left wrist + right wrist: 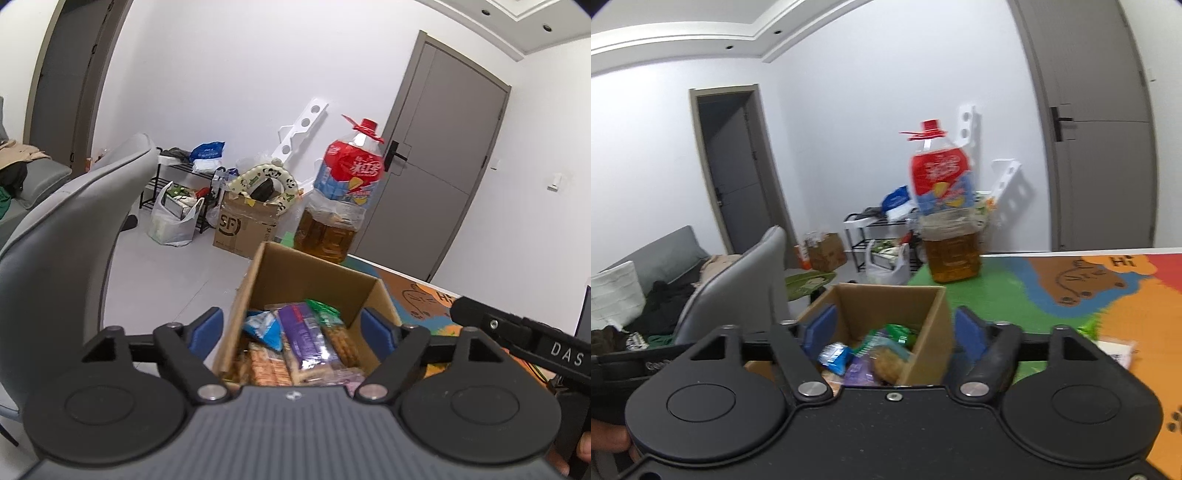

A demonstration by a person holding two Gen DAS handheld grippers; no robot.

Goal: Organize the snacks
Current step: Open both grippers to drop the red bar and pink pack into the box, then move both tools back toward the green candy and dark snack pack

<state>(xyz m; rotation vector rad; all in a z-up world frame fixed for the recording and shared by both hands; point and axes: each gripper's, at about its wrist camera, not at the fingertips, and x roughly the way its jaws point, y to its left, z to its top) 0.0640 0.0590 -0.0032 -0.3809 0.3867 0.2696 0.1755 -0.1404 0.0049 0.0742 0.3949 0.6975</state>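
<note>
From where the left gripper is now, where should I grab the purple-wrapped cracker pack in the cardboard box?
Take the purple-wrapped cracker pack across its narrow width near the middle, coming from above. It lies flat and lengthwise on top of the other snacks, long sides exposed. The open left gripper is roughly in line with it; the brown cardboard box walls block any sideways approach.

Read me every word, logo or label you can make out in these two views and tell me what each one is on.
"SF": brown shipping box on the floor.
"DAS": black bar of the right gripper as the left wrist view shows it; it may run on.
"Hi": colourful cartoon table mat, beside the bear drawing.
Oil bottle label: large white characters, not legible to me.
Snack packets in the open carton: print too blurred.
</note>
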